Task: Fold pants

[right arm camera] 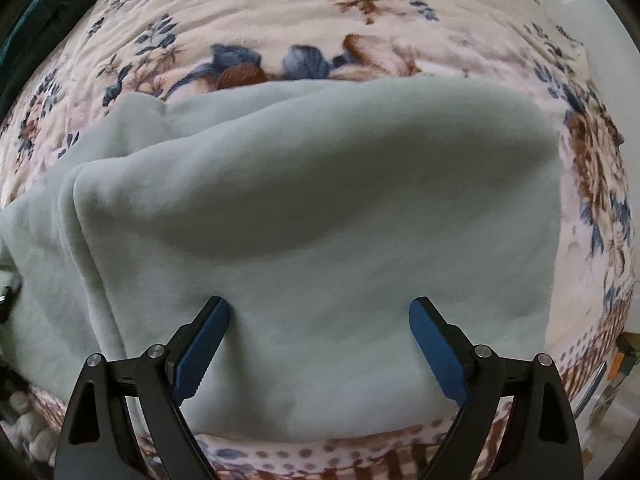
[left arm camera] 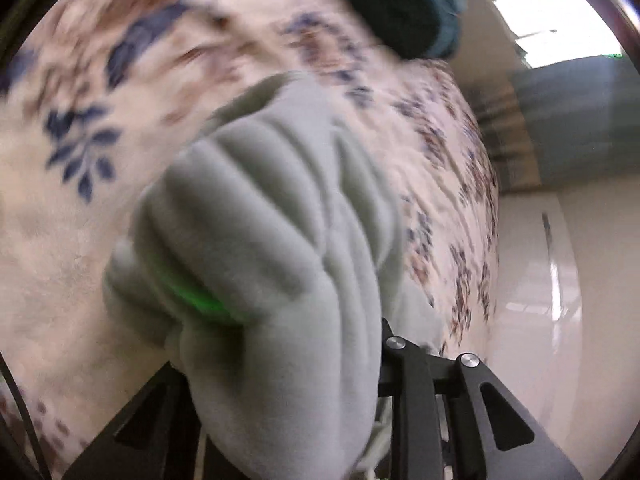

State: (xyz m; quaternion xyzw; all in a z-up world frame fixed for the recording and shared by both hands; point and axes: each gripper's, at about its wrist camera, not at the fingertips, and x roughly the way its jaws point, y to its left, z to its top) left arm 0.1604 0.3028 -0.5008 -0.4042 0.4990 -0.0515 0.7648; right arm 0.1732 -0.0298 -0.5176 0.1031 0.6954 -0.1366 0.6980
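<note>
- A bed is covered by a fleecy floral blanket (right arm camera: 360, 12), cream with blue and brown flowers; a glossy pale floor (left arm camera: 560, 280) is seen beyond its edge, and a dark teal cloth (left arm camera: 400, 8) lies at the far side of the bed.
- The pale grey-green pants (right arm camera: 320, 208) are spread on the blanket, with a fold laid over along their left side in the right wrist view.
- The right gripper (right arm camera: 320, 320) is pointed down at the pants, its jaws held wide apart; the blue pads (right arm camera: 202, 352) are set against the fabric on either side, with nothing pinched between them.
- In the left wrist view, which is blurred, a bunched part of the pants (left arm camera: 272, 240) is gathered up in front of the lens and covers the left gripper (left arm camera: 304, 360).
- The fingertips of that gripper are hidden by the cloth, but its jaws are seen drawn close together, clenched on the pants.
- A green glow (left arm camera: 200, 300) is cast on the bunched fabric.
</note>
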